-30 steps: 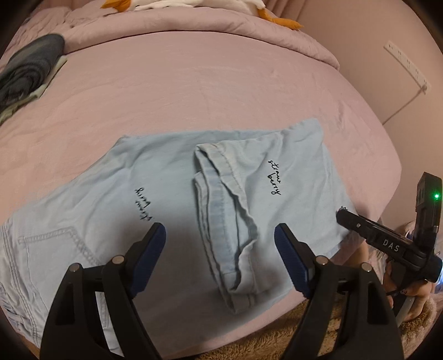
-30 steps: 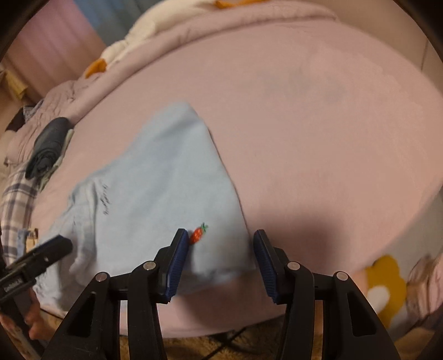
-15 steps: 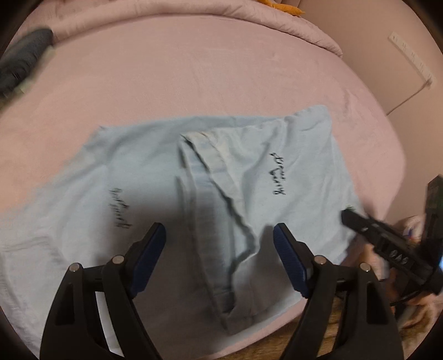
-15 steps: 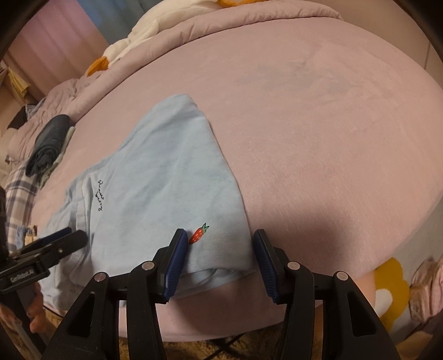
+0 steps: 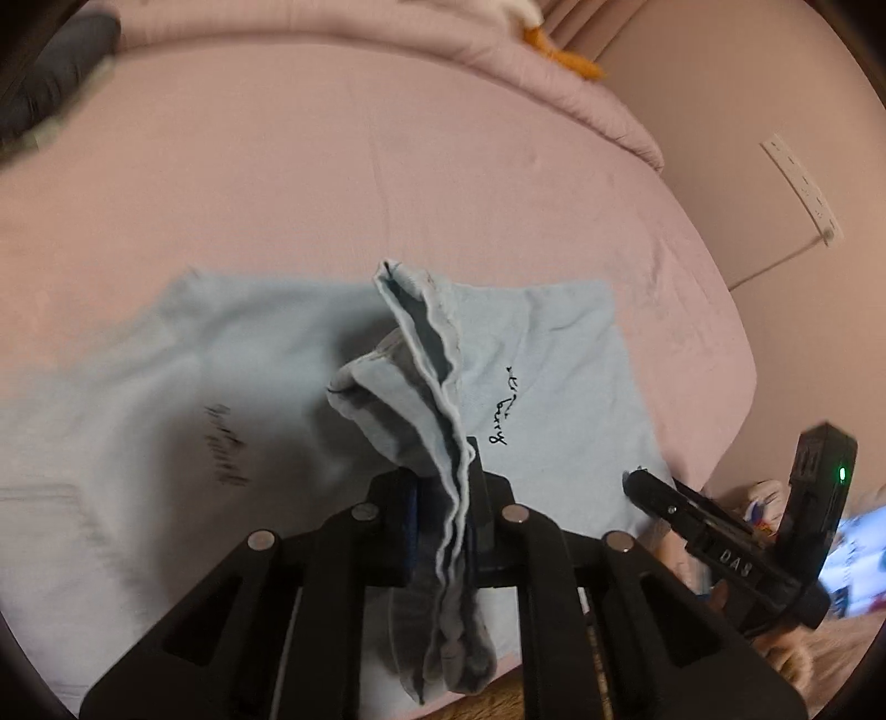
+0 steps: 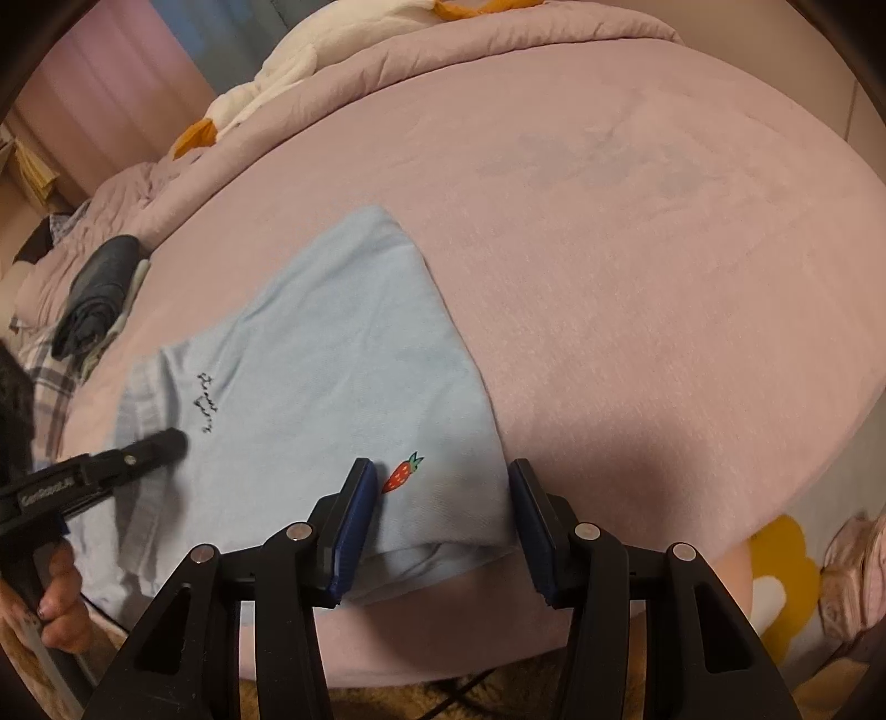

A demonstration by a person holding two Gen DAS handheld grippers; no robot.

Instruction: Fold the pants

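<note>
Light blue pants (image 5: 554, 354) lie flat on the pink bed (image 5: 387, 166), near its front edge. My left gripper (image 5: 446, 515) is shut on the bunched waistband fold of the pants and holds it lifted off the bed. In the right wrist view the pants (image 6: 332, 354) show a small red strawberry (image 6: 401, 473) near the hem. My right gripper (image 6: 437, 515) is open, its fingers on either side of the hem corner, low over the fabric. The left gripper also shows in the right wrist view (image 6: 138, 451), and the right gripper in the left wrist view (image 5: 720, 531).
A dark folded garment (image 6: 97, 293) lies at the bed's far left. A pink duvet (image 6: 498, 44) and a white plush toy with orange feet (image 6: 266, 83) lie along the back. A wall with a power strip (image 5: 803, 188) stands to the right. A yellow flower rug (image 6: 775, 559) lies on the floor.
My left gripper has moved forward and shut on the waistband fold, which now stands lifted. My right gripper has edged closer to the hem and stays open.
</note>
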